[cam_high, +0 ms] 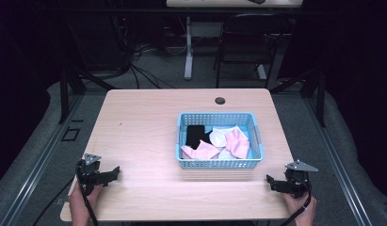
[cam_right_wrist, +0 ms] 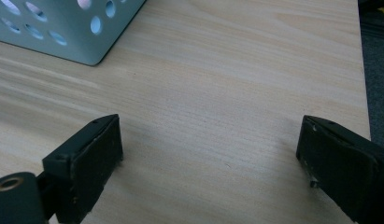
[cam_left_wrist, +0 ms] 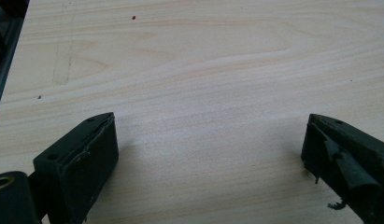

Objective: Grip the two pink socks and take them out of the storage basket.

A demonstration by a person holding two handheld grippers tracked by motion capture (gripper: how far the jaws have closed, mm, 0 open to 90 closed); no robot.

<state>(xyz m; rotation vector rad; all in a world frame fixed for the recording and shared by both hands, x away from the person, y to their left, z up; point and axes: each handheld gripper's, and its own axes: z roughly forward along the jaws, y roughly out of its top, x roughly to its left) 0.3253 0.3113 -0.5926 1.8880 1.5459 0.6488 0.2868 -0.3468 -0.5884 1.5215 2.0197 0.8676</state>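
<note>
A blue basket (cam_high: 219, 162) of pink, white and black cloths (cam_high: 214, 141) sat mid-surface (cam_high: 144, 136). The left gripper (cam_high: 116, 170) and right gripper (cam_high: 269, 180) rested at the near corners, jaws spread and holding nothing.

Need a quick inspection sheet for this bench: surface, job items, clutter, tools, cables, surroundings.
Surface: light wood table, round grommet hole near far edge.
Job's things: blue basket right of centre, holding pink cloths, white cloth, black cloth.
Clutter: nothing seen.
Grippers: left tool and right tool at near corners, both open, empty, pointing inward.
Cables: one trails from each tool; bundle on floor behind.
Surroundings: chair, second desk's leg, dark room.
</note>
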